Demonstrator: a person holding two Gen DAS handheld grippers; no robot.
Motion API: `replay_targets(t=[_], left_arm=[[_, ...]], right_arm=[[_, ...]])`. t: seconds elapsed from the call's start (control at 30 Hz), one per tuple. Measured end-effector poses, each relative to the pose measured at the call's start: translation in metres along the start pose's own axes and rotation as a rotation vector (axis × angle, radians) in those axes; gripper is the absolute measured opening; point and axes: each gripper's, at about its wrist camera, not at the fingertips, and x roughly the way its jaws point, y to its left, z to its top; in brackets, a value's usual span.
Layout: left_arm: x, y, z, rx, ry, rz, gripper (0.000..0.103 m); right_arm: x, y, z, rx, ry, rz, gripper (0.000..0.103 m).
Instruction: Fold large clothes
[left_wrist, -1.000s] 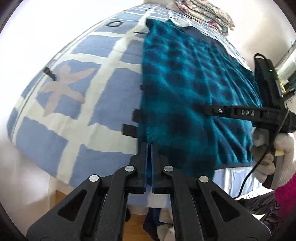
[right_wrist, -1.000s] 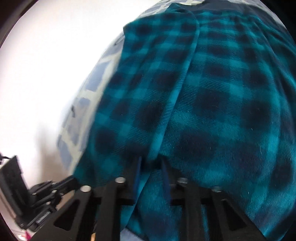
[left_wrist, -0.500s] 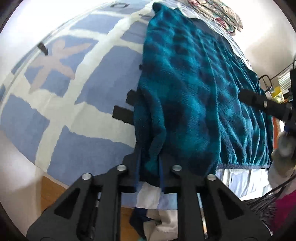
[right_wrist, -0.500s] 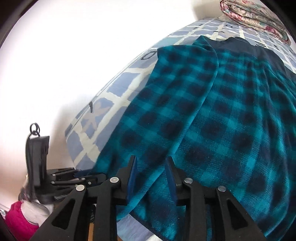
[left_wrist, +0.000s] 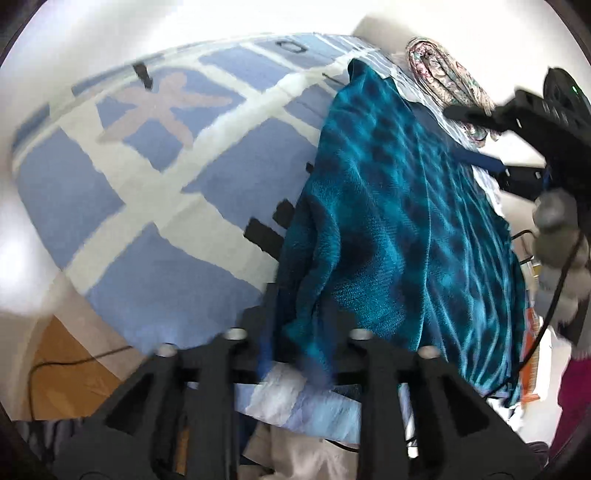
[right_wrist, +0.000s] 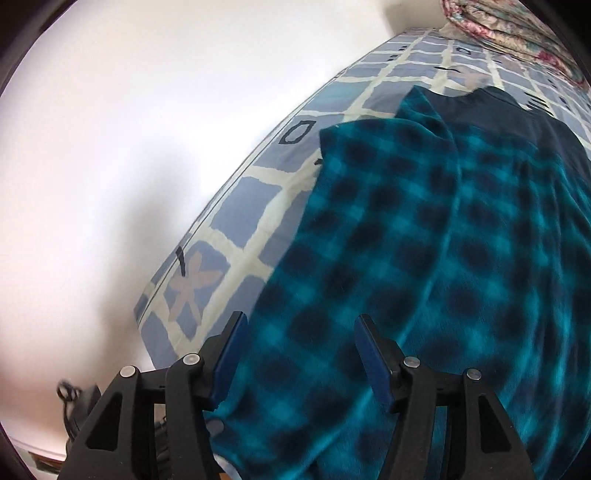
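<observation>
Your two cameras look down from the bed's near end; both see the blue checked cloth (left_wrist: 406, 206) (right_wrist: 424, 258) up close.

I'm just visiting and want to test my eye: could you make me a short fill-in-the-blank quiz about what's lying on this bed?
1. The teal garment has a ____ pattern.
2. It lies on a bedspread of blue squares split by ____ bands.
3. In the left view, the garment's near edge sits between the two fingers of the ____ gripper.
4. The floral bedding lies at the ____ end of the bed.

Missing words: checked; white; left; far
</observation>
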Motion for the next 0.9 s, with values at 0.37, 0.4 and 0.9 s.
replay_targets(t=[0.37,0.4,0.9], left_arm=[[-0.011,-0.007,0.013,-0.009,-0.02,-0.124,0.008],[-0.014,-0.009,0.013,-0.003,-0.026,-0.135,0.008],[-0.016,-0.014,0.011,0.022,-0.029,-0.144,0.007]], right_arm=[[0.053,0.006,0.093,0.007,-0.007,-0.103,0.067],[0.064,0.006,0.105,0.012,-0.004,-0.129,0.067],[0.166,-0.008,0.165,0.009,0.101,-0.428,0.019]])
